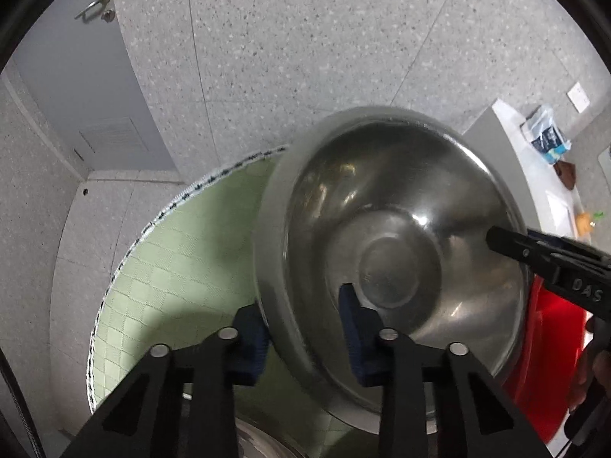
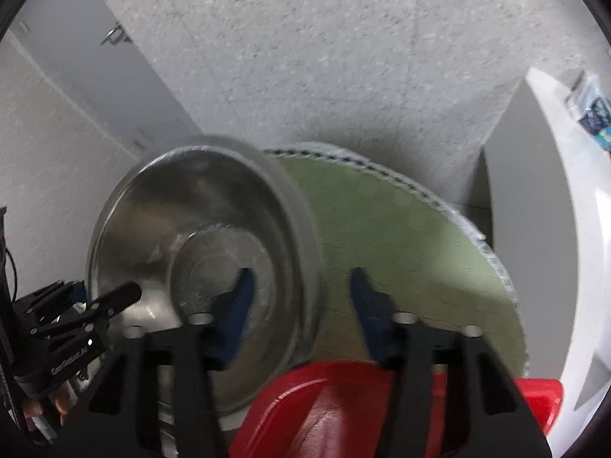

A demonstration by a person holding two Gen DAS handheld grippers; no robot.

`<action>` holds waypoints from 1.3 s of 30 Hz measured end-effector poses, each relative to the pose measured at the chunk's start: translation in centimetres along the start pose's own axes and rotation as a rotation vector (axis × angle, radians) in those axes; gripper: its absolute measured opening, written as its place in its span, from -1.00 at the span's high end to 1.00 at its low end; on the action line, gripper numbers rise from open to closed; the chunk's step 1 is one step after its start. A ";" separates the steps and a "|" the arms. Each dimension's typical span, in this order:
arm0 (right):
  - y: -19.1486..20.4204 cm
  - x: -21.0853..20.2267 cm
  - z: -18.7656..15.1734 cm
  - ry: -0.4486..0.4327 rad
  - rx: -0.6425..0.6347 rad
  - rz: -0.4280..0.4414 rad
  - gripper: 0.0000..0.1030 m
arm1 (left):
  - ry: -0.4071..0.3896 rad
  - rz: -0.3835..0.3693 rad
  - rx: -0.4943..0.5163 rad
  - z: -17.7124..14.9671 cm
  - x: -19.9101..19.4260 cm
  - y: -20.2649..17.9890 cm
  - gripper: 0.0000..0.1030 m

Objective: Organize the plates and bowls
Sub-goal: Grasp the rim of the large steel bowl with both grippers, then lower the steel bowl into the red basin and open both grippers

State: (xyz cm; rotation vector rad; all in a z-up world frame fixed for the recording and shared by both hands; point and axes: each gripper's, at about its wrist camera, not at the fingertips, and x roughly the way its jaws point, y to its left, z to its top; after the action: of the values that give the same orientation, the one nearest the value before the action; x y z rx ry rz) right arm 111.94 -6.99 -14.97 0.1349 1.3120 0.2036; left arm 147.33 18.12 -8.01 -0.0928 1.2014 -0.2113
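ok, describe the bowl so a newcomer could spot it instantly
Start at the round green mat on the speckled grey floor. Tilted above it is a steel bowl, both claws astride its rim. Beside the flat red dish, it's the only shiny, deep metal thing.

Black two-finger grippers, left gripper (image 1: 303,337) and right gripper (image 2: 301,305), blue-padded jaws, silver screws, white lettering.
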 end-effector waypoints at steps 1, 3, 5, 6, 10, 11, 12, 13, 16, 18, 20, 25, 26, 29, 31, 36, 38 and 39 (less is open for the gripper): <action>0.2 0.1 -0.1 -0.002 -0.003 0.003 0.32 | -0.008 -0.012 -0.010 0.0 -0.1 -0.2 0.51; 0.4 0.0 -0.2 -0.014 -0.008 -0.011 0.32 | -0.041 -0.031 -0.028 -1.2 -0.7 -0.9 0.53; 0.7 -0.5 -0.1 -0.037 -0.006 0.006 0.32 | -0.074 -0.033 -0.041 -3.2 -2.4 -0.6 0.54; 0.8 -0.8 0.0 -0.046 -0.004 0.018 0.32 | -0.092 -0.033 -0.052 -3.5 -3.0 -0.4 0.54; 1.6 -2.5 0.7 -0.108 -0.017 0.052 0.32 | -0.172 -0.019 -0.069 -4.9 -6.2 -0.6 0.54; 1.8 -3.2 0.8 -0.127 -0.021 0.065 0.32 | -0.190 -0.013 -0.077 -5.3 -7.1 -0.8 0.54; 2.1 -3.6 1.0 -0.139 -0.027 0.074 0.32 | -0.208 -0.010 -0.082 -5.8 -8.1 -0.7 0.54; 2.5 -4.5 1.1 -0.156 -0.035 0.086 0.32 | -0.222 -0.004 -0.086 -6.3 -9.0 -0.9 0.54; 2.6 -7.2 0.8 -0.199 -0.051 0.126 0.32 | -0.249 -0.004 -0.102 -8.3 -11.7 -1.7 0.52; 2.2 -8.9 0.3 -0.220 -0.059 0.150 0.32 | -0.269 0.007 -0.091 -9.8 -13.2 -3.3 0.53; 1.5 -10.3 -0.3 -0.236 -0.071 0.156 0.32 | -0.288 0.014 -0.084 -11.1 -14.4 -5.1 0.53; -1.3 -12.9 -3.5 -0.268 -0.103 0.148 0.32 | -0.307 -0.008 -0.079 -16.5 -19.7 -9.3 0.53; -2.4 -13.2 -4.4 -0.266 -0.097 0.159 0.32 | -0.308 -0.017 -0.075 -17.8 -20.5 -9.9 0.53; -5.3 -13.9 -6.5 -0.261 -0.090 0.157 0.32 | -0.292 -0.048 -0.058 -20.8 -21.2 -12.9 0.51; -7.1 -14.2 -8.2 -0.252 -0.087 0.152 0.32 | -0.275 -0.055 -0.044 -22.6 -21.2 -14.1 0.51; -10.6 -13.7 -11.7 -0.224 -0.079 0.114 0.32 | -0.207 -0.072 -0.027 -24.6 -18.9 -17.2 0.51; -11.7 -13.2 -13.2 -0.211 -0.072 0.095 0.32 | -0.186 -0.059 -0.020 -24.8 -17.9 -17.9 0.51; -12.0 -13.0 -13.5 -0.207 -0.072 0.090 0.32 | -0.173 -0.052 -0.013 -24.9 -17.2 -18.3 0.51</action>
State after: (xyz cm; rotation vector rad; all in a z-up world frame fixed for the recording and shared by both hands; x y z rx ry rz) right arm 96.57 -21.82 -8.67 0.1497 1.0920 0.3055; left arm 116.11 4.89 2.10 -0.1510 1.0287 -0.2363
